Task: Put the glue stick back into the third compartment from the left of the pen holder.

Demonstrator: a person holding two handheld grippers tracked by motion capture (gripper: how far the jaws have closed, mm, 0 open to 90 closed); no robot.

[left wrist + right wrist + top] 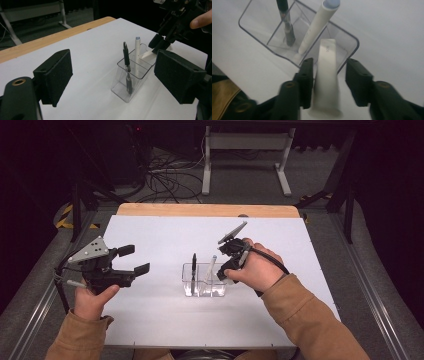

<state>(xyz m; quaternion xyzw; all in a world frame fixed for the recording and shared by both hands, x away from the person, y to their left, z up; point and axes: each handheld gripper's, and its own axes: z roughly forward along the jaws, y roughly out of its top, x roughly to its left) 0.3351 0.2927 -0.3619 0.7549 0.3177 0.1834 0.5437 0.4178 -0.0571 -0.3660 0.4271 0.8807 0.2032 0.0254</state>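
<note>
A clear plastic pen holder stands mid-table. In it a black pen stands upright, and a white pen with a pale blue cap leans beside it. My right gripper hovers at the holder's right end, tilted down. In the right gripper view a flat white stick lies between its jaws with its far end inside the holder. It rests against the left jaw, and a gap shows at the right jaw, so the right gripper is open. My left gripper stays open and empty left of the holder.
A white sheet covers the table, with a bare wooden strip along the far edge. Past that edge, cables and a white stand's legs are on the floor.
</note>
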